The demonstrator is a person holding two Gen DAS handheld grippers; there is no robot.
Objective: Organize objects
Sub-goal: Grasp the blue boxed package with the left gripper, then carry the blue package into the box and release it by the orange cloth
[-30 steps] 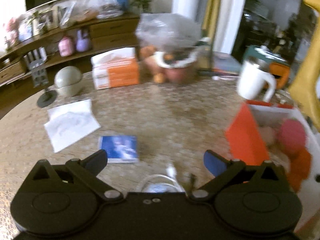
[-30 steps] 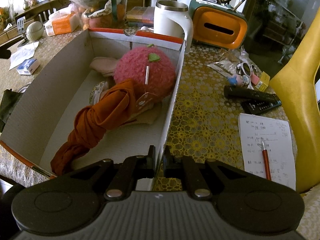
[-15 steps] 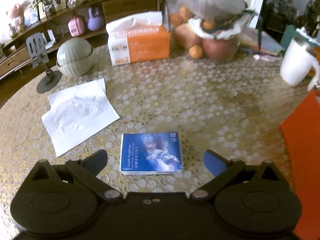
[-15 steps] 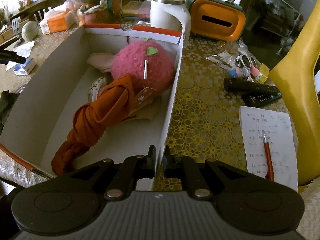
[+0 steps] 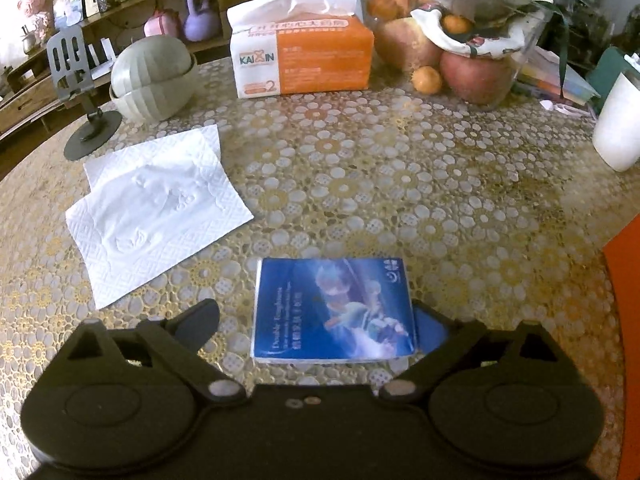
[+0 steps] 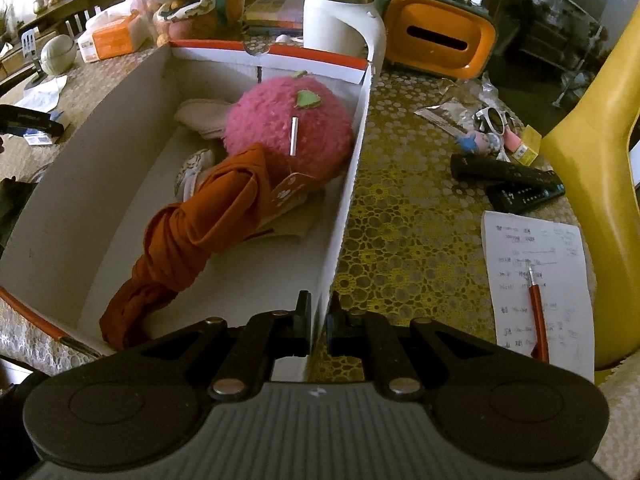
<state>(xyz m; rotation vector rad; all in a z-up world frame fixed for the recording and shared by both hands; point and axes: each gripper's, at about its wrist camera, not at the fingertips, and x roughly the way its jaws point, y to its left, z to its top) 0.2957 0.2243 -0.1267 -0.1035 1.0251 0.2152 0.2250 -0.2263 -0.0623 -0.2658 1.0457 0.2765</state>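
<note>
Glossy film on blue tissue pack [image 5: 334, 308] — embossed paper napkin [image 5: 156, 210] — fuzzy pink plush [image 6: 290, 134], matt cardboard box [image 6: 80, 184].

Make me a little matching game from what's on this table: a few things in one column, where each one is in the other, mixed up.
Things:
1. blue tissue packet
2. pink plush toy
3. red pen
4. white mug

Places:
A. lying on the handwritten note
B. standing behind the cardboard box
C. between the open left gripper fingers
D. inside the cardboard box

Pairs: 1-C, 2-D, 3-A, 4-B
</note>
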